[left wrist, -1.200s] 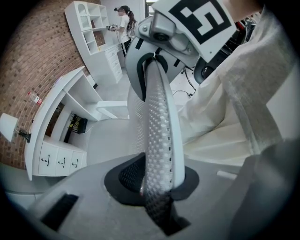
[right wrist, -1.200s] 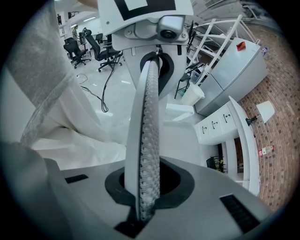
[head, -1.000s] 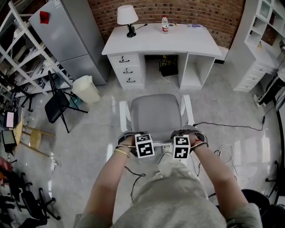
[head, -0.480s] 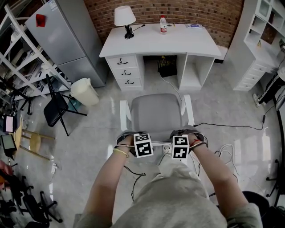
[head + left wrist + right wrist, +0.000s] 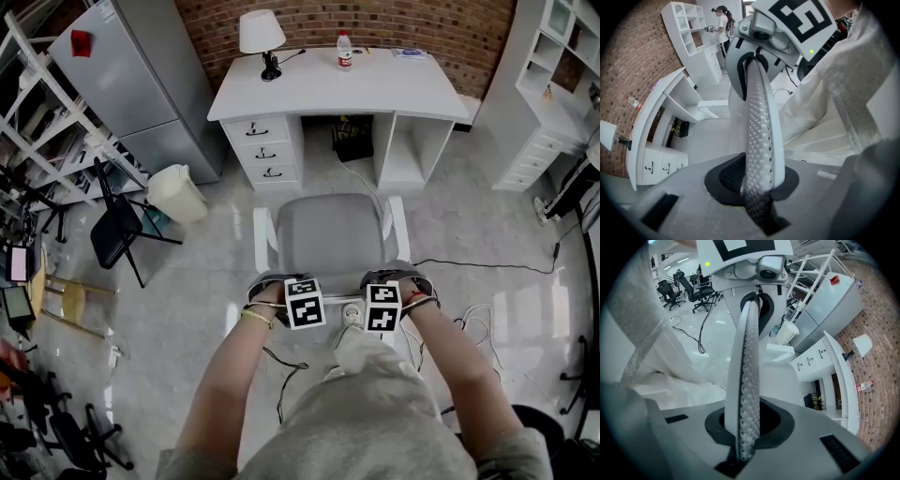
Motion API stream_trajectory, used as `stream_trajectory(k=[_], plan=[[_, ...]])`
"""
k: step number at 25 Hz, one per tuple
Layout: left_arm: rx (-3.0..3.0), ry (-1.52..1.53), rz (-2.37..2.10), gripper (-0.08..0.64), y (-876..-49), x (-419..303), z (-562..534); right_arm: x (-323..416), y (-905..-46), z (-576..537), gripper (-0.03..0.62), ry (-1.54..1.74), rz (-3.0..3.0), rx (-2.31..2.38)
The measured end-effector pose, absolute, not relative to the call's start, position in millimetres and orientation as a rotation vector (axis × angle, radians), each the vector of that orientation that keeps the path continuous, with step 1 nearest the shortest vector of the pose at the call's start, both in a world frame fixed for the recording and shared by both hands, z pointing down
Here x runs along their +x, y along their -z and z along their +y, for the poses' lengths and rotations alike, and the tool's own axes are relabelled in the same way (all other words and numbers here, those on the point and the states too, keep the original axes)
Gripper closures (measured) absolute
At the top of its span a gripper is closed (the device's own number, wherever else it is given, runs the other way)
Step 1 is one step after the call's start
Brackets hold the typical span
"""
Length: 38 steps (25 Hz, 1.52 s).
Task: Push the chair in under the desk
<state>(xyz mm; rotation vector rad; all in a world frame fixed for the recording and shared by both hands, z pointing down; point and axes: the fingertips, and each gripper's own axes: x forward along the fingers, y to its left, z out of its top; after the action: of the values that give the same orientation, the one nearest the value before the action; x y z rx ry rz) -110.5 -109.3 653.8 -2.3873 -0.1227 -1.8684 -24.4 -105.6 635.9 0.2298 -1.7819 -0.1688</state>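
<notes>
Head view: both tools (image 5: 281, 289) (image 5: 398, 282) on chair (image 5: 328, 234)

The left gripper (image 5: 279, 286) and the right gripper (image 5: 394, 279) have rounded grey plastic housings, each topped by a white cube with black square markers (image 5: 304, 303). The person wears a pale grey-beige garment (image 5: 375, 412), a thin yellow bracelet (image 5: 251, 320) on the left wrist and a red band (image 5: 419, 300) on the right.

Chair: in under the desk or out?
Out. The chair stands short of the desk, with bare floor between them. The left claw and right claw clamp its backrest.
</notes>
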Motion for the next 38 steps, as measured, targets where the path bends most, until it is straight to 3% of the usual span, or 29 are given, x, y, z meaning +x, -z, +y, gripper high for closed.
stream_trajectory(k=[38], plan=[[-2.375, 1.853, -0.148, 0.499, -654.3, -57.5, -212.4, 28.3, -635.9, -209.5, 0.566, 0.16, -1.776, 0.245]])
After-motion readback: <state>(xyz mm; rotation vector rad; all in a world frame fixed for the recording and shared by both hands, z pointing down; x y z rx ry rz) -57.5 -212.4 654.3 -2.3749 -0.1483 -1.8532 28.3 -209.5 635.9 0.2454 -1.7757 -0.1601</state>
